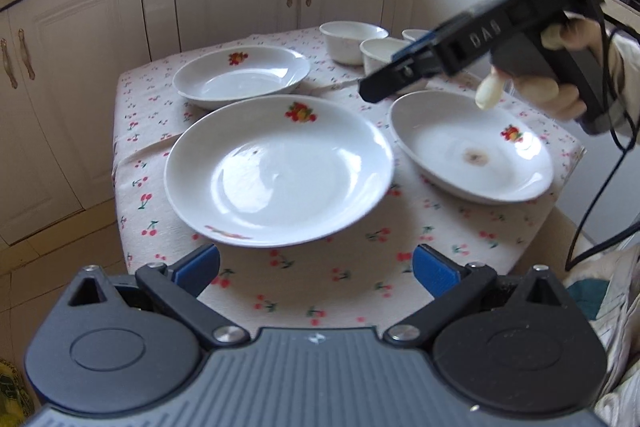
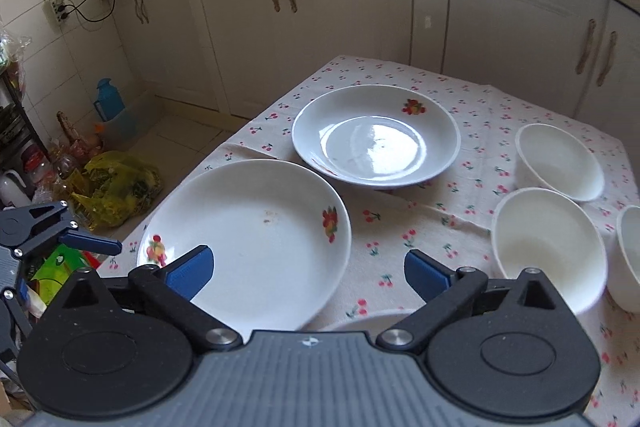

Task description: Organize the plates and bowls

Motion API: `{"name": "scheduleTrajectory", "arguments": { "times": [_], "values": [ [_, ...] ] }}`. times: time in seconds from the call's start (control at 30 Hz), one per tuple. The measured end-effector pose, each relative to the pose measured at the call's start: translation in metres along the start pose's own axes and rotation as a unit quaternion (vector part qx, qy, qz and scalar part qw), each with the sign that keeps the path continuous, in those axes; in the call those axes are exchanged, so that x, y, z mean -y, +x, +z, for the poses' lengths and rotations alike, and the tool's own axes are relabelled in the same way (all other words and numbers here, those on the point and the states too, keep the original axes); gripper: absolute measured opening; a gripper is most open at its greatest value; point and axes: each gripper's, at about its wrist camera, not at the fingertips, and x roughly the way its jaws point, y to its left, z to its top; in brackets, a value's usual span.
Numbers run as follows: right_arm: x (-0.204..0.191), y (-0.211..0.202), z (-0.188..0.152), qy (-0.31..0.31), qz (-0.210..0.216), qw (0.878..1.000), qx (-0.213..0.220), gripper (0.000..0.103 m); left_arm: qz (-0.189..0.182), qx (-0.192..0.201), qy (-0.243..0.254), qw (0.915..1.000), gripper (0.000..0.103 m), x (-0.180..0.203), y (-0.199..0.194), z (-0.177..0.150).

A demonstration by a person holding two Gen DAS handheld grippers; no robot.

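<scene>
From my left camera I see my left gripper (image 1: 316, 267) low in front, jaws wide apart, with nothing between them. Just past it a big plate (image 1: 278, 171) sits on the cherry cloth (image 1: 320, 291). It has a fruit picture near its far rim. A second plate (image 1: 242, 75) lies behind it. A third plate (image 1: 472, 147) lies to the right, with a brown spot in its middle. Three white bowls sit at the back; the biggest bowl (image 1: 352, 41) is the one farthest left. My right gripper (image 1: 384, 83) hangs above the third plate, held by a hand (image 1: 560, 67). I can read "DAS" on its side.

From my right camera my right gripper (image 2: 308, 267) has its jaws wide apart, holding nothing. Below it is the big plate (image 2: 256, 239), with the second plate (image 2: 376, 135) behind. A near bowl (image 2: 548, 247) and a far bowl (image 2: 560, 163) sit on the right. My left gripper (image 2: 92, 243) shows at the left edge. There is no writing I can read here.
</scene>
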Motion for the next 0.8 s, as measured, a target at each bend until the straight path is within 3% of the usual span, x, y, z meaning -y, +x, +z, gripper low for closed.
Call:
{"name": "scheduleTrajectory", "arguments": {
  "times": [0.37,0.43,0.5,0.8],
  "values": [
    [0.017,-0.065,-0.073,0.013,-0.056,0.998,0.032,0.103,-0.013,-0.005,-0.018,0.9997,0.102,0.038,-0.003,0.012],
    [0.022,-0.076,-0.087,0.009,-0.062,0.997,0.037,0.103,-0.009,0.011,-0.019,0.9997,0.102,0.045,-0.004,0.013],
    [0.026,-0.086,-0.100,0.009,-0.066,0.997,0.041,0.103,-0.004,0.025,-0.021,0.9995,0.102,0.052,-0.005,0.016],
    [0.045,-0.113,-0.154,0.007,-0.069,0.996,0.049,0.103,-0.004,0.016,0.009,0.9998,0.102,0.085,0.012,0.040]
  ]
}}
